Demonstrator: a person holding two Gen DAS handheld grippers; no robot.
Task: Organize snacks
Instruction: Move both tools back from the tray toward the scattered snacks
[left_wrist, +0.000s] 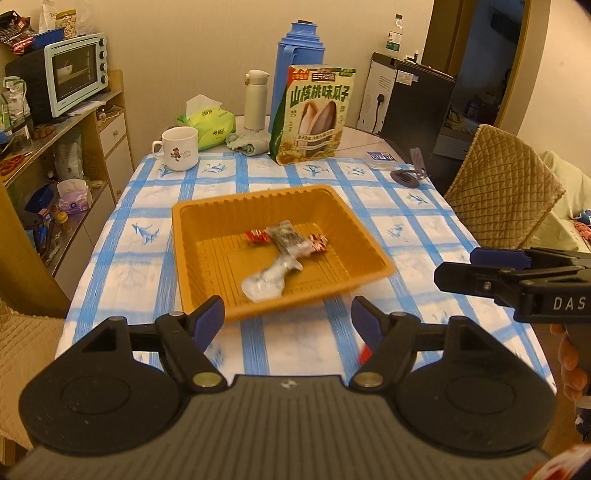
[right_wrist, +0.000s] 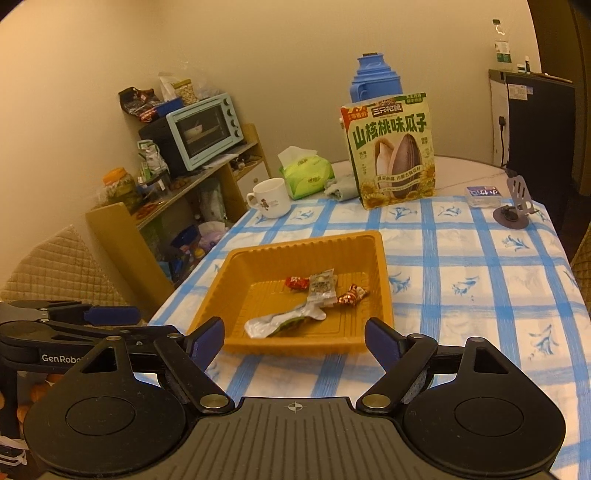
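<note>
The left tool (left_wrist: 288, 317) fills the bottom of its own view with its blue-padded fingers spread wide and nothing between them, held just short of the near rim of the orange tray (left_wrist: 184, 236). The right tool (right_wrist: 294, 341) is likewise wide open and empty, its fingers framing the tray's near edge at the lower centre of its frame; in the left view it reaches in from the right edge, seen side-on. The tray sits at mid-frame on the blue-checked cloth of the table (left_wrist: 413, 236) and holds four snacks: a small red-wrapped candy (right_wrist: 296, 283), a clear packet with dark print (right_wrist: 322, 286) just beside it, a red-and-white candy (right_wrist: 352, 294) to the right, and a crumpled silvery wrapper (right_wrist: 284, 320) lying nearest the tools. Beyond the tray, toward the upper centre, a large bag of sunflower seeds (left_wrist: 313, 114) stands upright, with a blue thermos (left_wrist: 298, 66) behind it. To the left of the bag are a grey cloth (left_wrist: 246, 142), a white bottle (left_wrist: 255, 99), a green tissue pack (left_wrist: 208, 125) and a white mug (left_wrist: 180, 148). In the upper left a pale-blue toaster oven (left_wrist: 75, 72) rests on a wooden shelf.
</note>
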